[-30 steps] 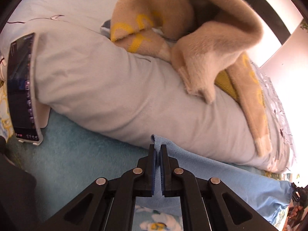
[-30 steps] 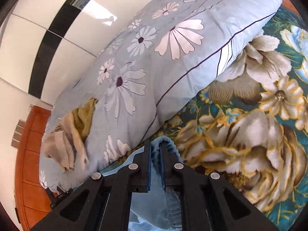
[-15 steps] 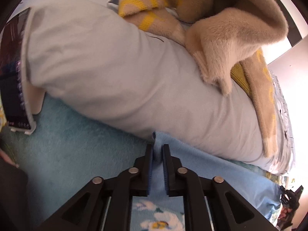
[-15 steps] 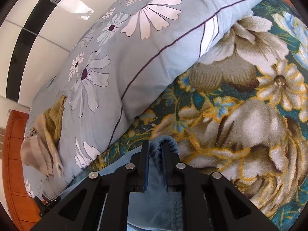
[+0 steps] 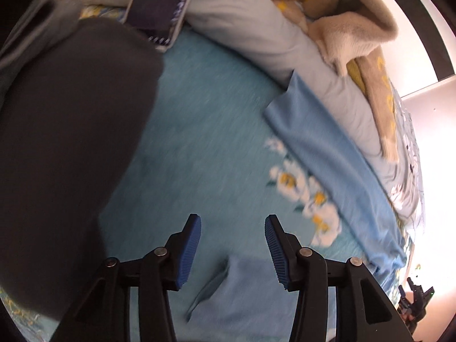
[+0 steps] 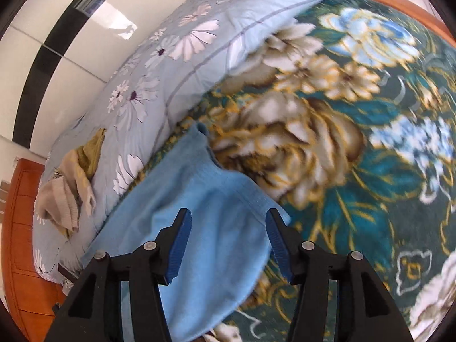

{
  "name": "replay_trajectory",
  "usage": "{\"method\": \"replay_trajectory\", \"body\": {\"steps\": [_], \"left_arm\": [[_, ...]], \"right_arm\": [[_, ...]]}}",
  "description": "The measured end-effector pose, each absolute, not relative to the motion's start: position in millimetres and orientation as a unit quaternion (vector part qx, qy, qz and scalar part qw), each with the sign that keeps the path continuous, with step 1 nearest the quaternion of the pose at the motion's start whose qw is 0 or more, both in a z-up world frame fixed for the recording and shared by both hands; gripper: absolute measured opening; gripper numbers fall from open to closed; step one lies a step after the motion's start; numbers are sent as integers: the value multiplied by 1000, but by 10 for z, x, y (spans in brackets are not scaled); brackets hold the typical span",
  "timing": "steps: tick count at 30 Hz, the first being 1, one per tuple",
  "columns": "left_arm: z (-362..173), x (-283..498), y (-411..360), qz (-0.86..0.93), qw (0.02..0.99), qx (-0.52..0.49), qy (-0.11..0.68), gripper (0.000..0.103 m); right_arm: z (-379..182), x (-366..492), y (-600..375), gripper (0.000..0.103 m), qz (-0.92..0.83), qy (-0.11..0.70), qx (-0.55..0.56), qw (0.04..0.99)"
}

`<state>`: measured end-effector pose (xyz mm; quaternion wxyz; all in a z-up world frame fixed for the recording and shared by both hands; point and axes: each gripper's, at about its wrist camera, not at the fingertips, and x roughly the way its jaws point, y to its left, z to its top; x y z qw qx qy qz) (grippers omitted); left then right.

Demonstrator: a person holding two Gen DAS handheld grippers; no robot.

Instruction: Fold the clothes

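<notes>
We find both the left gripper (image 5: 232,245) and right gripper (image 6: 226,240) with jaws spread, gripping nothing, the blue garment (image 6: 199,213) lying flat on the bed (image 6: 356,185), pillow (image 6: 159,85) at ten o'clock.

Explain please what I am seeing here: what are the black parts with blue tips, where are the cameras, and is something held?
A person holds one grasping tool in each hand; each carries a camera looking along its two fingers. The left tool and the right tool both stand open and hold nothing. A light blue garment lies on a flowered blanket, beside a long pale blue pillow. A beige sweater lies on that pillow. The dark mass at left is unclear.
</notes>
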<state>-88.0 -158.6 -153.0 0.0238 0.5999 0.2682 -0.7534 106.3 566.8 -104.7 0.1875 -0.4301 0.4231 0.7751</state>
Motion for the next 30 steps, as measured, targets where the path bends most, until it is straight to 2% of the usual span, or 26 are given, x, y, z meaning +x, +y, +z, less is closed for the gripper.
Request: {"method": "replay_trajectory", "body": {"steps": [5, 9, 17, 20, 21, 23, 25, 27, 30], "left_arm": [[-1625, -696, -1524, -739, 11, 622, 257, 51], [-1700, -549, -1474, -728, 1, 640, 248, 51], [-1763, -357, -1413, -725, -17, 648, 232, 51], [-1755, -305, -1432, -728, -22, 643, 236, 49], [-1749, -285, -1438, -730, -23, 641, 238, 49], [-1733, -241, -1442, -731, -28, 638, 241, 42], [-1717, -206, -1431, -731, -35, 637, 240, 20], [-1684, -177, -1409, -737, -35, 636, 227, 4], [-1609, -168, -1443, -750, -28, 622, 224, 3]], "right_arm": [[-1426, 1573, 5668, 56, 727, 511, -408, 211], [-1553, 1525, 5642, 56, 712, 550, -386, 205], [-1637, 1274, 5587, 55, 705, 568, -368, 212], [-1650, 1220, 5558, 34, 703, 575, -366, 202], [-1658, 1198, 5541, 31, 703, 574, -369, 201], [-1663, 1161, 5509, 26, 702, 574, -371, 200], [-1652, 1151, 5492, 20, 702, 576, -367, 202], [-1625, 1137, 5476, 8, 703, 574, -368, 202], [-1516, 1132, 5447, 5, 715, 555, -374, 203]]}}
